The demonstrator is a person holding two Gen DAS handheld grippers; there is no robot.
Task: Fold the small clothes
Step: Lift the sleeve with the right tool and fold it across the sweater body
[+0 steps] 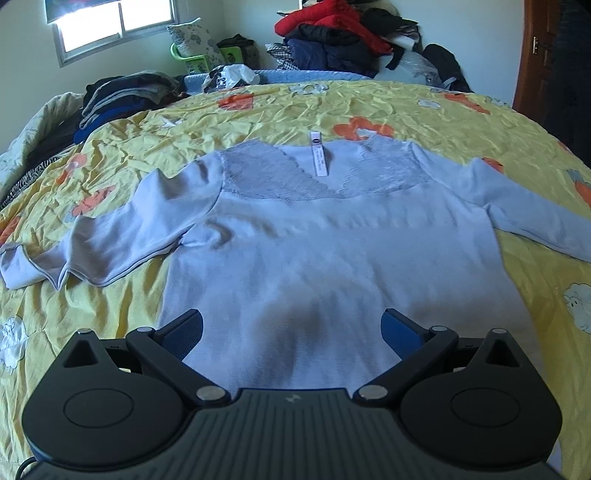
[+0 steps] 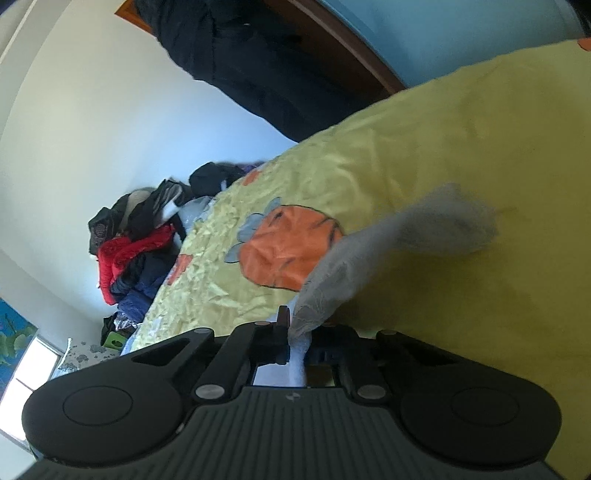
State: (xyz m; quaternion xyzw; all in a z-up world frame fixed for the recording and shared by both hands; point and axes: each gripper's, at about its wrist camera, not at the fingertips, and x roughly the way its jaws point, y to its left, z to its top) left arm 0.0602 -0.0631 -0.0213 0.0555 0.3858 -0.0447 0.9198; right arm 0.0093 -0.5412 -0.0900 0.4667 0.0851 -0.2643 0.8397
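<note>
A pale lilac long-sleeved top (image 1: 325,243) lies spread flat on the yellow flowered bedspread (image 1: 280,110), lace yoke and white neck label at the far end, both sleeves stretched out sideways. My left gripper (image 1: 291,328) hovers open over the top's near hem, its blue pads wide apart with nothing between them. In the right wrist view, my right gripper (image 2: 301,341) is shut on a bunched end of the lilac fabric (image 2: 373,254), which trails away over the bedspread (image 2: 461,140), its far tip blurred. That view is strongly tilted.
Piles of dark and red clothes (image 1: 332,37) heap up beyond the bed's far edge, and folded dark clothes (image 1: 122,96) sit at the far left. A window (image 1: 110,22) is at the back left, a wooden door (image 1: 539,55) on the right.
</note>
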